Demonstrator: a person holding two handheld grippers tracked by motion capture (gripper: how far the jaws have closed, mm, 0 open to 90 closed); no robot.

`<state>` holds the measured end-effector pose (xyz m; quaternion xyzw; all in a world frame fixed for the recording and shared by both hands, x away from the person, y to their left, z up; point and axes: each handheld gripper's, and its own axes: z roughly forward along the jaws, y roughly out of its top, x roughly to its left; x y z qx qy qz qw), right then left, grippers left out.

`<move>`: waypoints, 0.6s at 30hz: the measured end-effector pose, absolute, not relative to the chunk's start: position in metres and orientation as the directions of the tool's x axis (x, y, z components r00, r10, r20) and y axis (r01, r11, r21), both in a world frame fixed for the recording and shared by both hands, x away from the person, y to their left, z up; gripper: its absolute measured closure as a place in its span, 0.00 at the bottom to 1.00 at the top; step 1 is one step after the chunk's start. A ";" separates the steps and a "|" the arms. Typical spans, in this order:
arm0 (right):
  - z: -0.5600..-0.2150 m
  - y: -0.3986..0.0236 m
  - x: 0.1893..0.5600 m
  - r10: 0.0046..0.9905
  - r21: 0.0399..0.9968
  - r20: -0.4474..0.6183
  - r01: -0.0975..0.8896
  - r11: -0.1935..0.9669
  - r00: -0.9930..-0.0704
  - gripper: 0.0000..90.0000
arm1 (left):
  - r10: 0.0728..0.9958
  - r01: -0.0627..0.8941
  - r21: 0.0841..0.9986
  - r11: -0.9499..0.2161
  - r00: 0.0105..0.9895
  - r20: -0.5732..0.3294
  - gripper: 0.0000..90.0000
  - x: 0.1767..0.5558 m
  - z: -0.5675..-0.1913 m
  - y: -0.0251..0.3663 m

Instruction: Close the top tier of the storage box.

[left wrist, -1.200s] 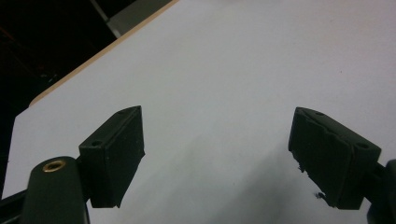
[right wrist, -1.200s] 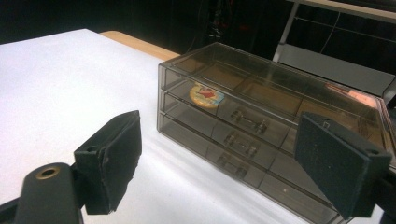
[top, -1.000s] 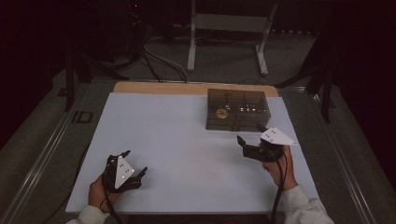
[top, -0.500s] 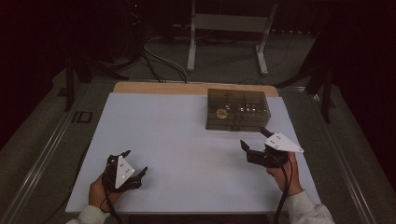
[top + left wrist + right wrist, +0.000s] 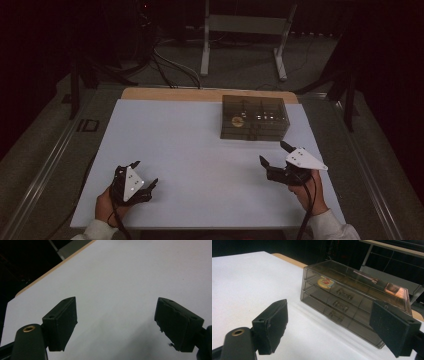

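Altogether, two grippers and one box are showing on the counter (image 5: 200,150); the box (image 5: 254,117) is sitting at the far right part of the white top, close to the wooden strip along the far edge, and it is a smoky see-through chest of three drawers stacked one over another, each front carrying a small handle; a round yellow and red thing (image 5: 325,281) is lying in the top drawer toward its left end.

Room for moving is lying wide across the white top; the whole left half and the middle are bare, and a bare band is separating the box from the right gripper; the near edge is running just beside both hands, and the right edge is passing close to the right hand (image 5: 309,192).

The left gripper (image 5: 144,174) is resting low near the near left corner, held in the left hand (image 5: 106,205); its jaws are standing wide apart, gripping nothing, with bare white top between them in the left gripper view.

The right gripper (image 5: 274,153) is sitting near the near right side, pointing toward the box; its jaws are likewise spread wide and are touching nothing; in the right gripper view the box's front is standing beyond them, well apart from the left jaw, with the right jaw overlapping its right end.
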<state>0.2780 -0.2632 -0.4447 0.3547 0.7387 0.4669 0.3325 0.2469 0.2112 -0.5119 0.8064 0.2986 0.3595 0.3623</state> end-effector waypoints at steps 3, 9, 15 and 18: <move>-0.445 -0.265 0.276 0.834 0.926 -0.160 0.213 0.312 -0.528 0.17 | 0.742 0.224 0.796 -0.562 0.563 0.365 0.22 0.247 -0.512 0.211; -0.450 -0.268 0.269 0.827 0.925 -0.163 0.208 0.318 -0.537 0.17 | 0.742 0.223 0.798 -0.560 0.564 0.364 0.22 0.247 -0.512 0.211; -0.453 -0.271 0.264 0.823 0.926 -0.170 0.197 0.322 -0.542 0.17 | 0.741 0.222 0.798 -0.560 0.565 0.363 0.22 0.247 -0.512 0.211; -0.455 -0.274 0.261 0.820 0.927 -0.174 0.189 0.323 -0.545 0.17 | 0.740 0.222 0.798 -0.561 0.567 0.363 0.22 0.247 -0.513 0.210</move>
